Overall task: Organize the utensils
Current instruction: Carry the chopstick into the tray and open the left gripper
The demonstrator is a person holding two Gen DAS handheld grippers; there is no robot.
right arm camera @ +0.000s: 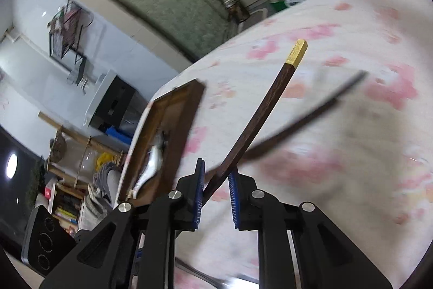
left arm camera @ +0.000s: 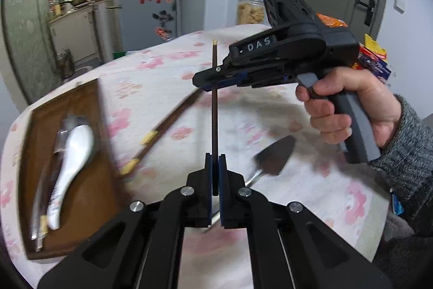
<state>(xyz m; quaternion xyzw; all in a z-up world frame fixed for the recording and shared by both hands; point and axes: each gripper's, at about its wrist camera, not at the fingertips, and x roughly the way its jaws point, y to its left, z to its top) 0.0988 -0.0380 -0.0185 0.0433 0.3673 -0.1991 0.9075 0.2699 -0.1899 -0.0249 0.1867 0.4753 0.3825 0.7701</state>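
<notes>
Worktop (left arm camera: 270, 113): covered by a white cloth with pink flower print.

Brown wooden rectangular tray (left arm camera: 89, 180): on the cloth at the left; holds a white ceramic soup spoon (left arm camera: 73, 153) over blurred metal cutlery.

Metal spatula with a dark triangular blade (left arm camera: 276, 153): flat on the cloth, right of centre.

Pair of dark wooden chopsticks with gold-capped ends (left arm camera: 162, 126): lying aslant on the cloth, between tray and spatula.

Single dark wooden chopstick with a gold cap (left arm camera: 215, 113): raised off the cloth, held at both ends.

Left tongs (left arm camera: 215, 167): closed tight on the chopstick's lower end.

Right tongs (right arm camera: 216, 180): blue pads either side of the same chopstick; contact on the right pad cannot be told. A person's hand (left arm camera: 349, 110) squeezes the grey trigger.
</notes>
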